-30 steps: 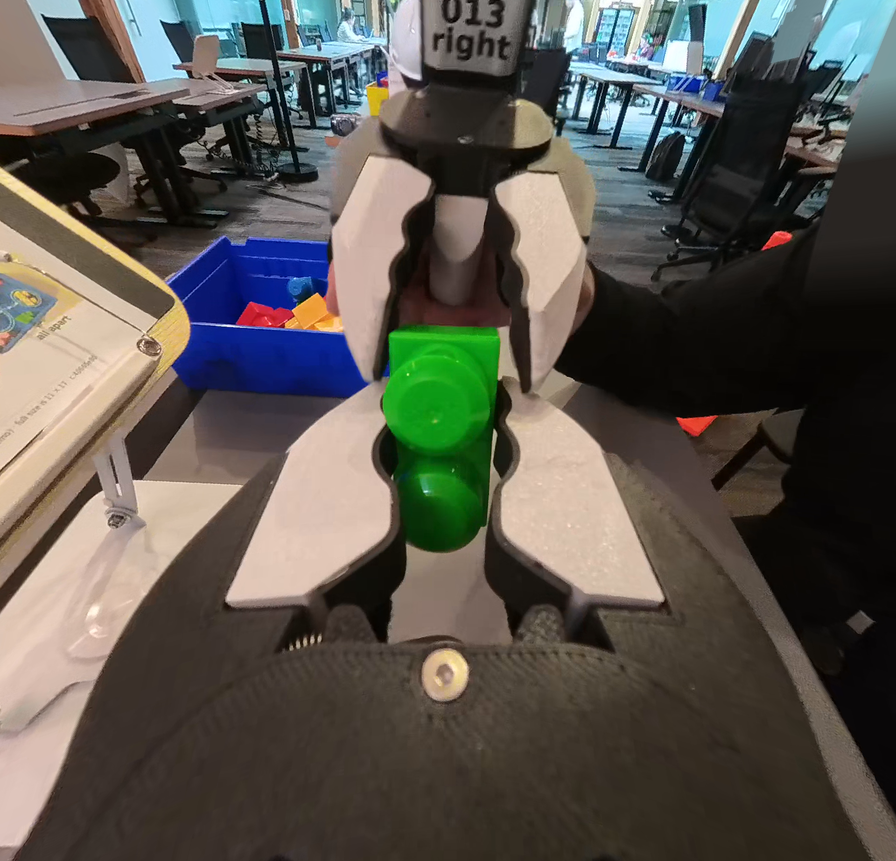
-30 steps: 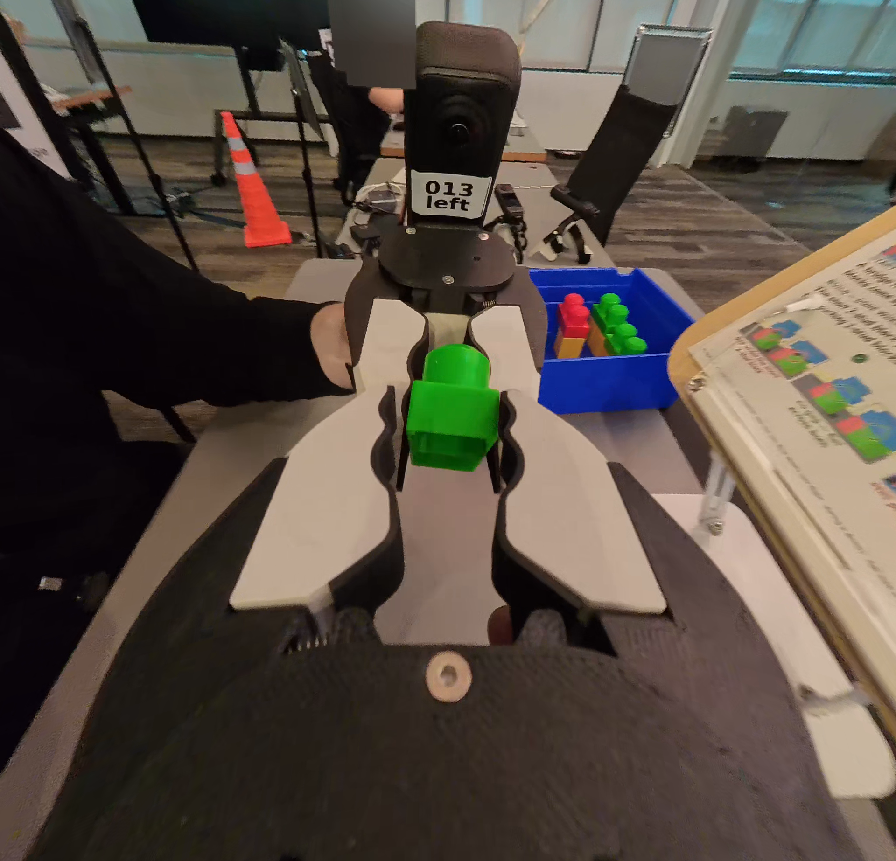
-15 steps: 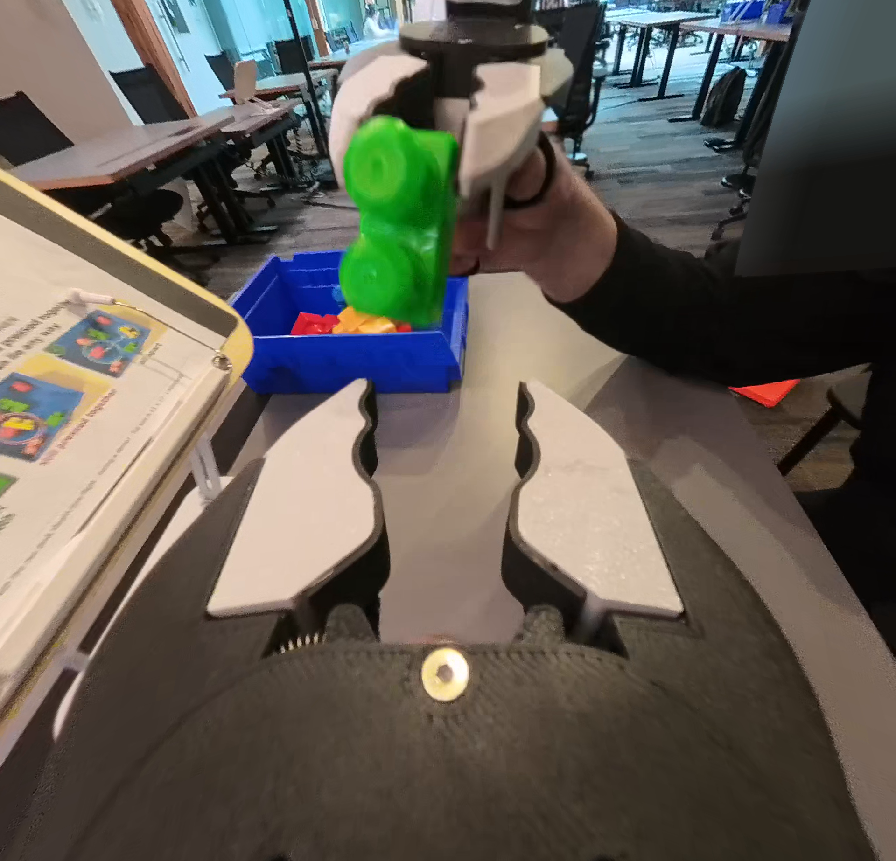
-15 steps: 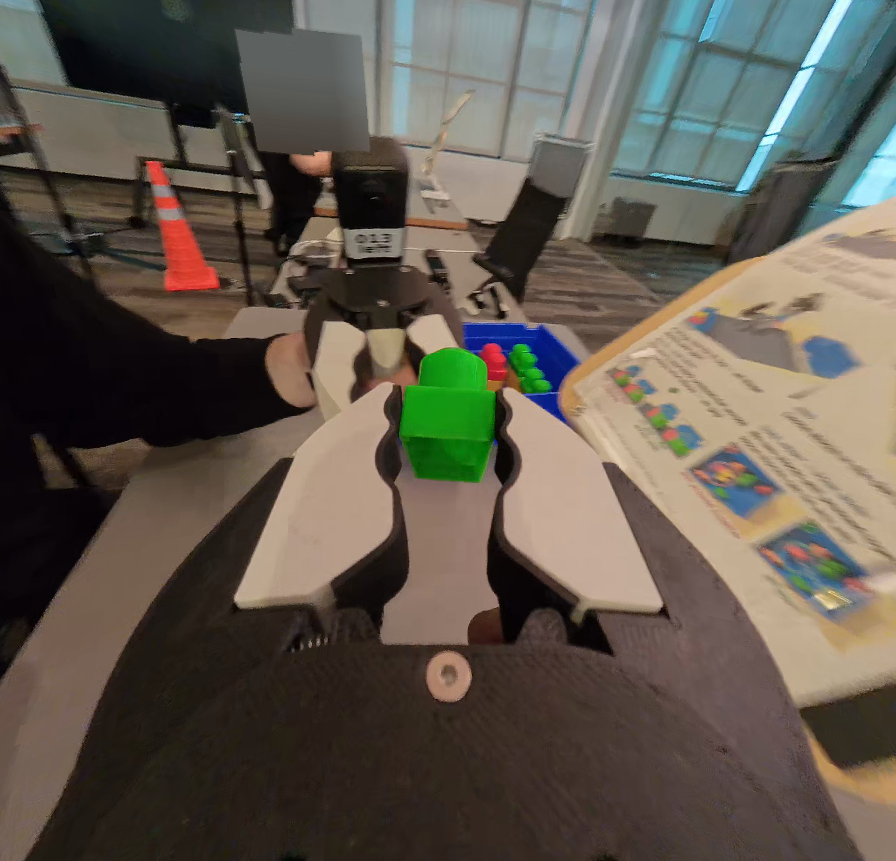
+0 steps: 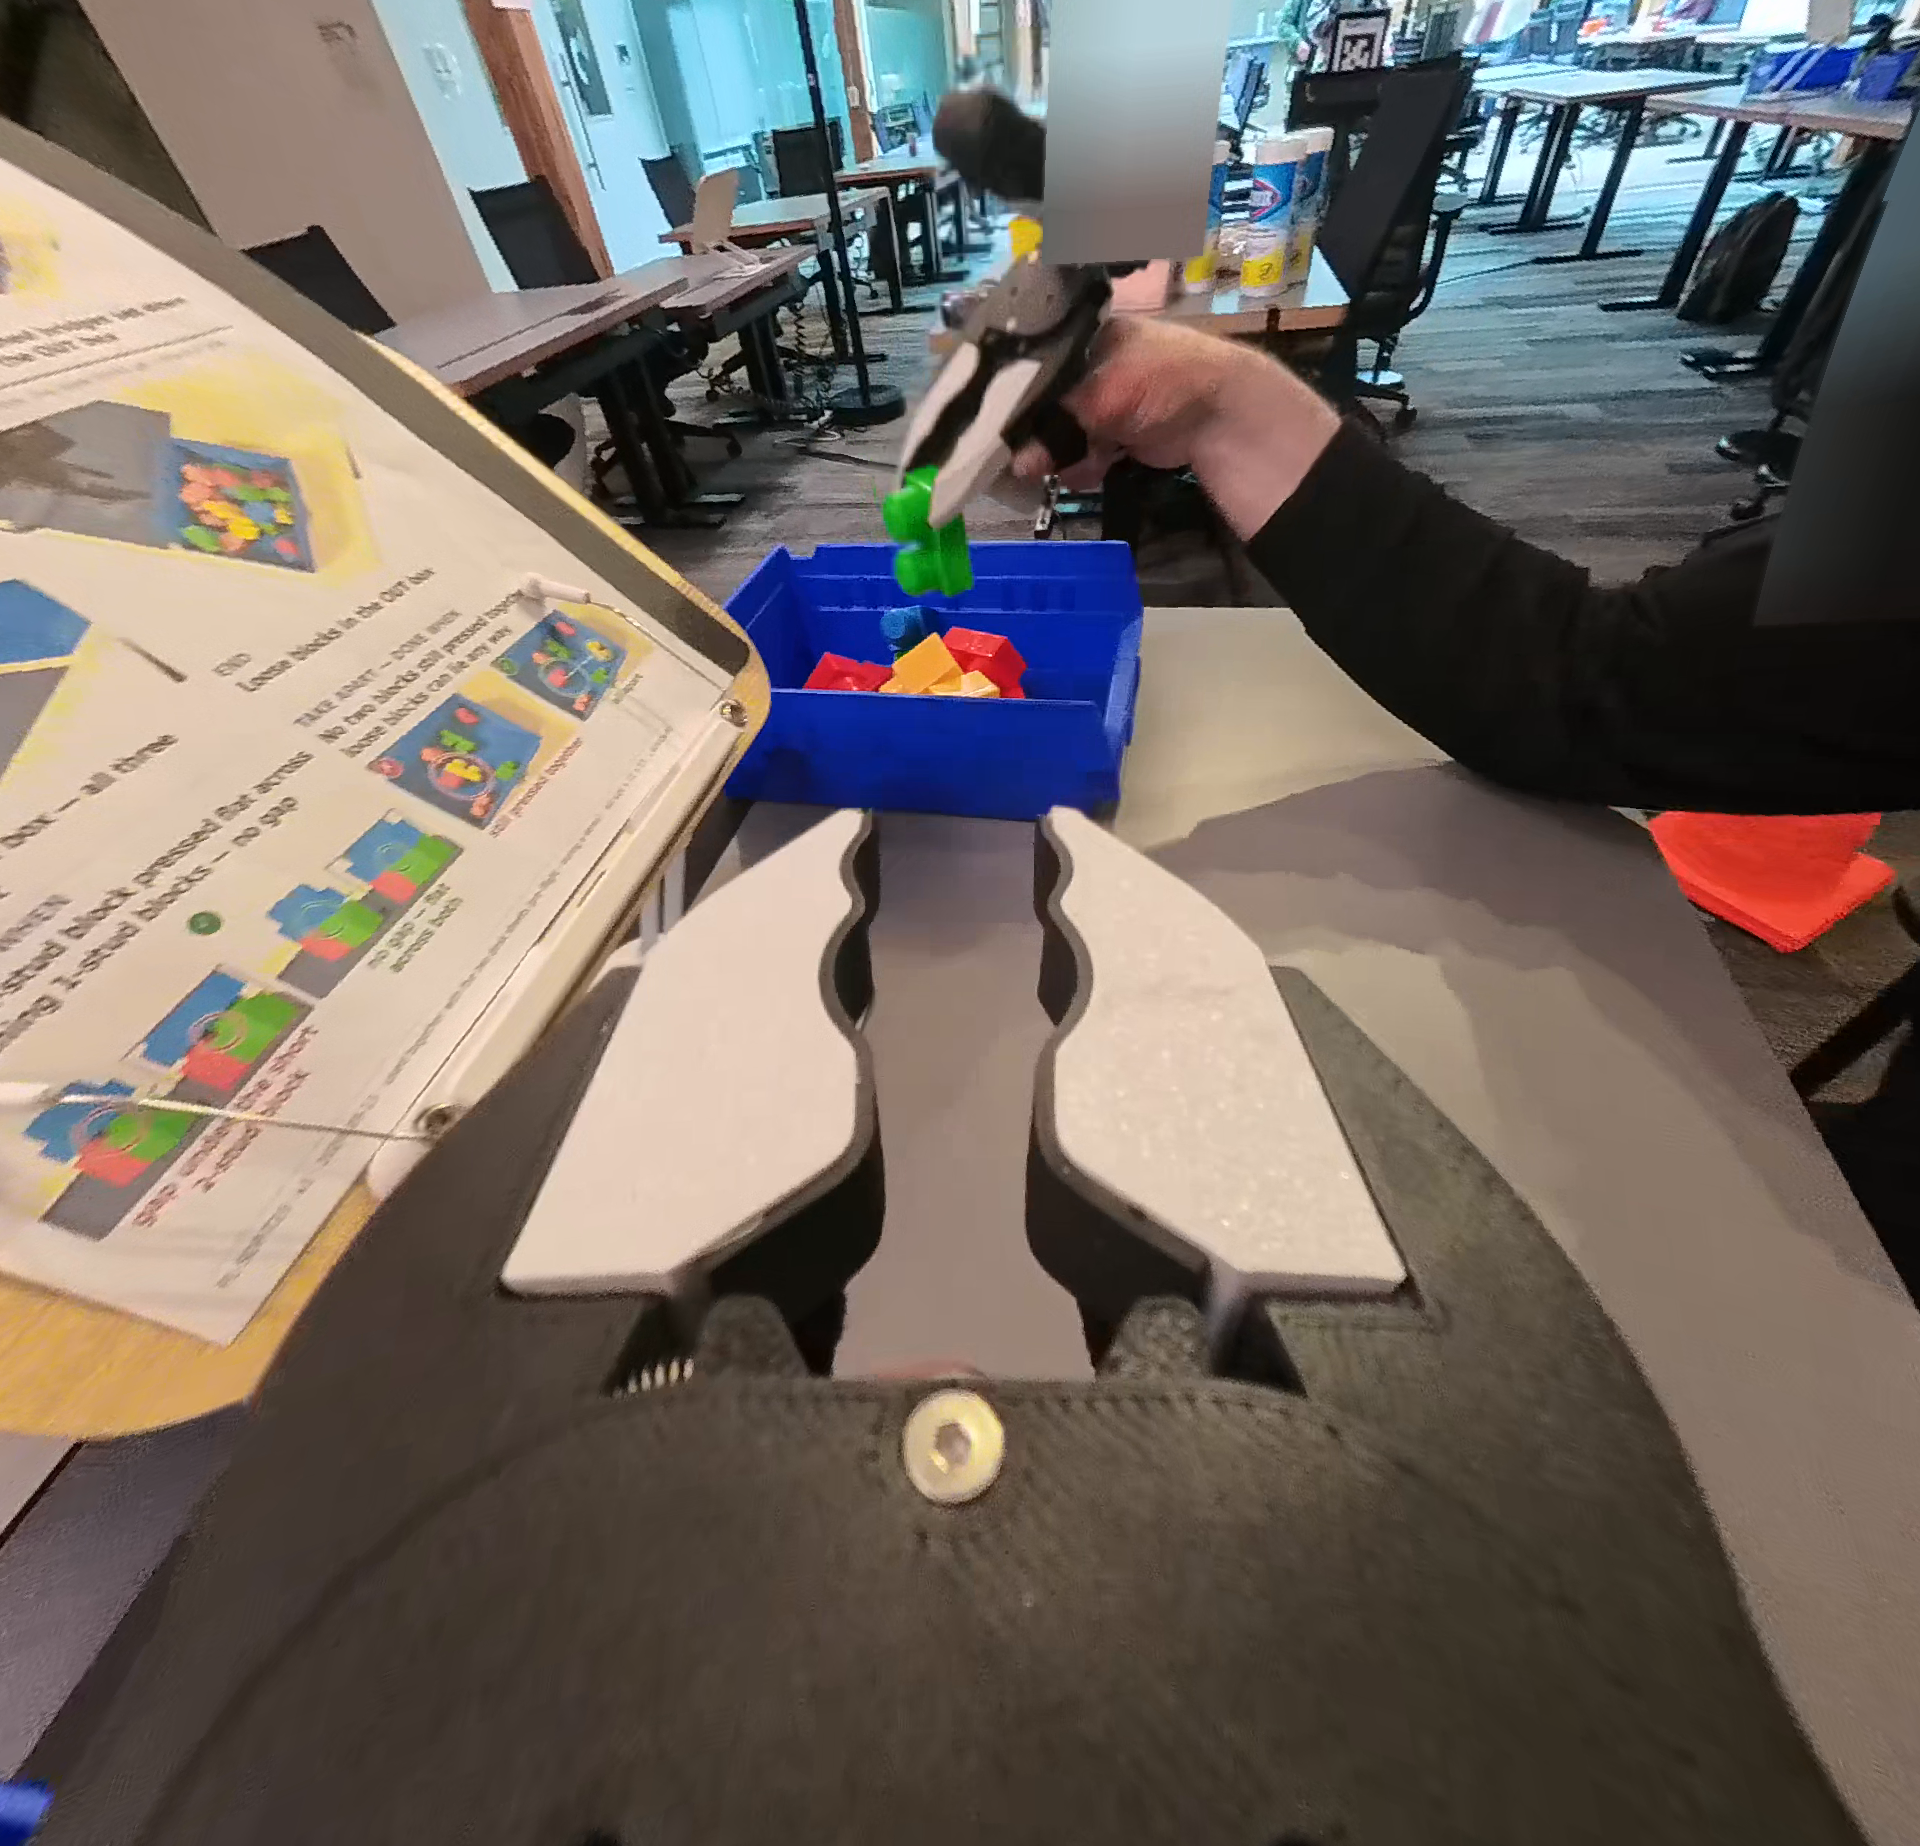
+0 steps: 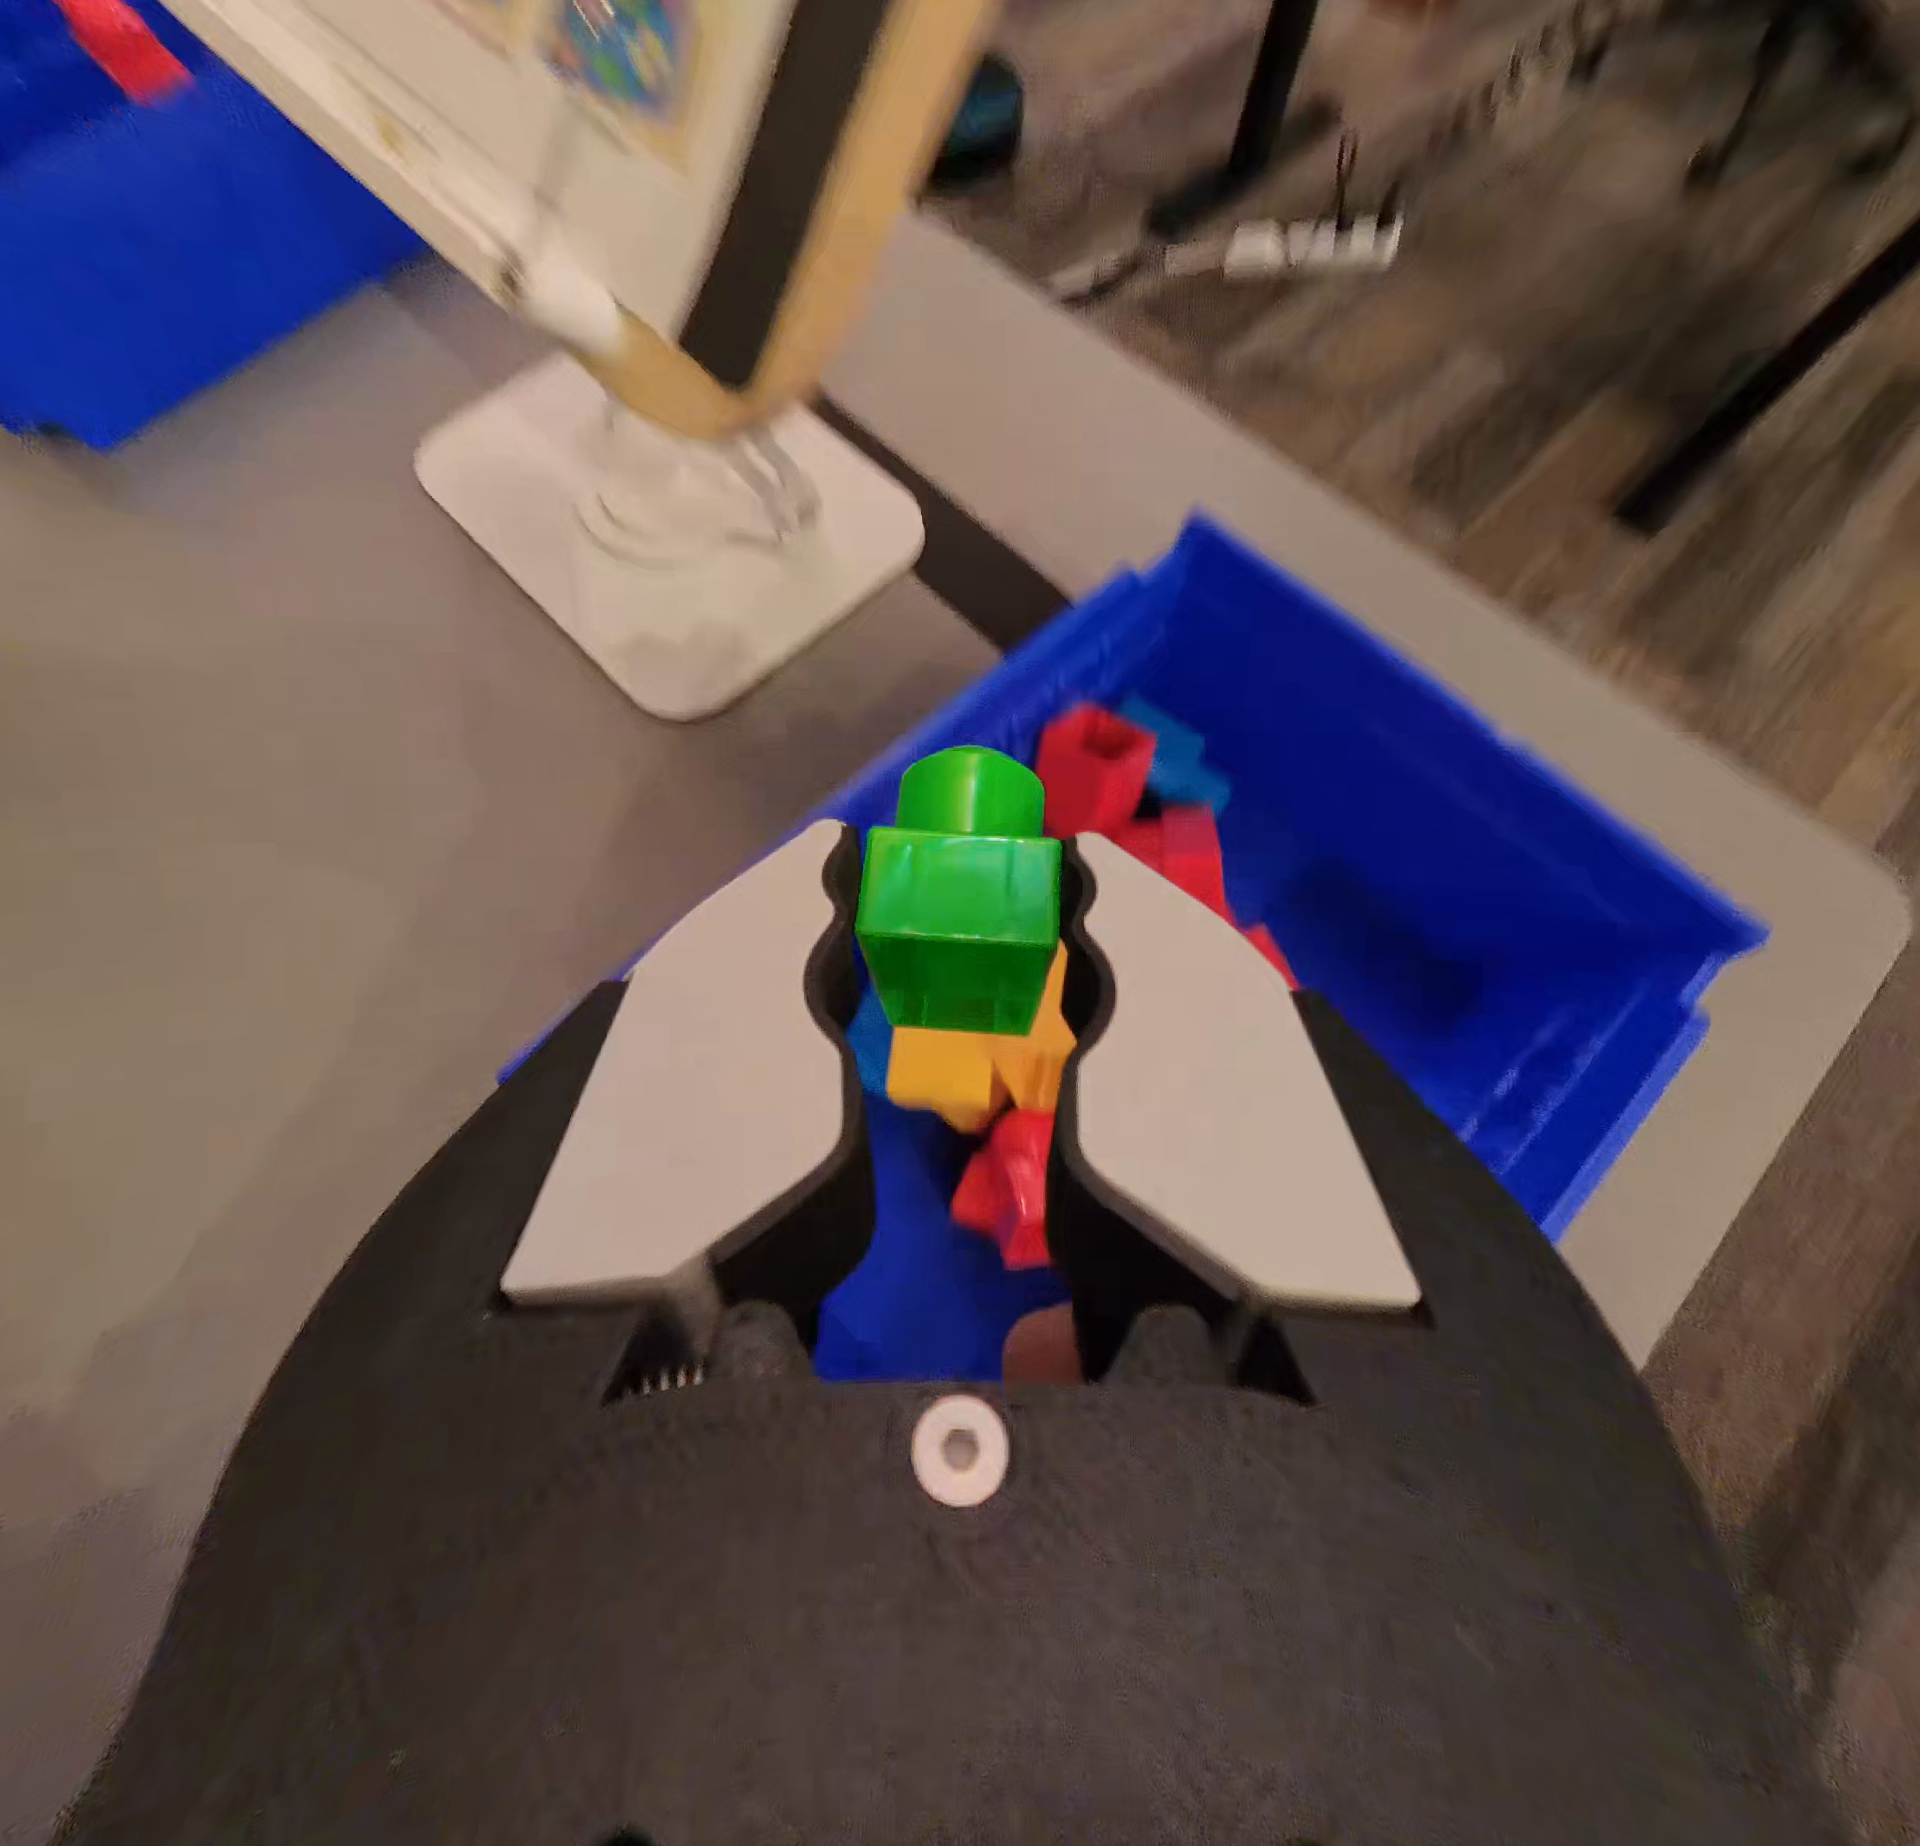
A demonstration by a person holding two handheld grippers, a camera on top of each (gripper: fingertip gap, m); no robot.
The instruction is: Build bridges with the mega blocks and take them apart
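Observation:
My right gripper [image 6: 958, 846] is shut on a green two-stud block [image 6: 961, 923], with both pads pressed on its sides. It holds the block above a blue bin [image 6: 1455, 861] of loose red, orange and blue blocks [image 6: 977, 1069]. In the left wrist view the right gripper [image 5: 940, 508] holds the green block [image 5: 928, 544] just over the bin's [image 5: 925, 757] back wall. My left gripper [image 5: 956, 840] is open and empty, low over the grey table [image 5: 1403, 913] in front of the bin.
A tilted instruction board [image 5: 312, 757] on a white stand [image 6: 665, 549] is left of the bin. A second blue bin [image 6: 135, 269] lies beyond the stand. A person's dark sleeve [image 5: 1558, 653] reaches in from the right. An orange cone [image 5: 1766, 882] is past the table edge. One gripper's finger ends stand about 35 cm off the other's.
My left gripper let go of the green block and drew back, its jaws then narrowing on nothing. My right gripper carried the block away to above the blue bin.

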